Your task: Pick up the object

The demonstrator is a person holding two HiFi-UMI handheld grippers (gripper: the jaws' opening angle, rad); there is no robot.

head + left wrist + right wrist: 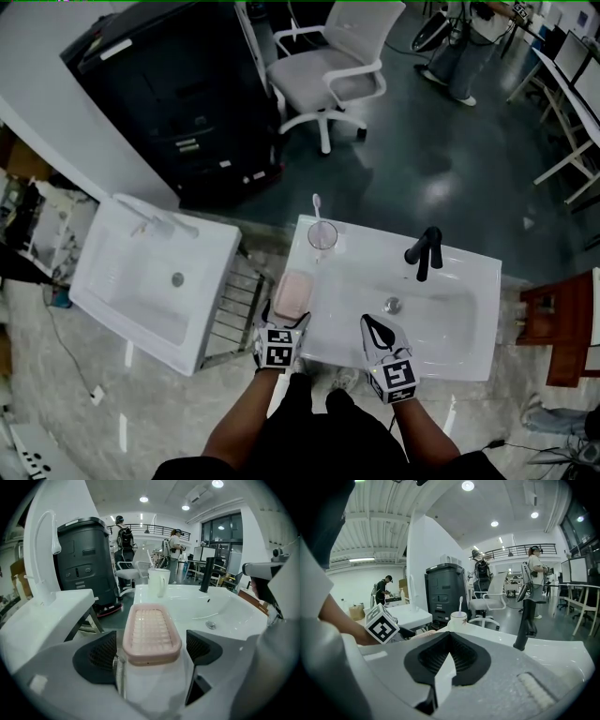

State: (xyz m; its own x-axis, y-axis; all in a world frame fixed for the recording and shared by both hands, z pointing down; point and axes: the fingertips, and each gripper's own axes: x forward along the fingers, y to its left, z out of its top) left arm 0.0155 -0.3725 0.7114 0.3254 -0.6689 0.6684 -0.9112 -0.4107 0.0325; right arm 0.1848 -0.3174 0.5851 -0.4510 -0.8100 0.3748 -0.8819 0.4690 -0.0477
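A pink ridged soap dish (292,292) lies flat on the left rim of the white sink (469,281). My left gripper (285,317) is just in front of it, open. In the left gripper view the soap dish (151,632) sits between the two dark pads (101,656) with a narrow gap on each side, so neither pad presses on it. My right gripper (375,328) hovers over the front of the basin, its jaws shut with nothing in them; in its own view the right gripper (449,641) has its pads closed together.
A white cup holding a toothbrush (322,234) stands at the sink's back left corner. A black faucet (424,251) rises behind the basin drain (392,303). A second white sink (155,277) stands to the left, with a black cabinet (178,94) and an office chair (328,66) beyond.
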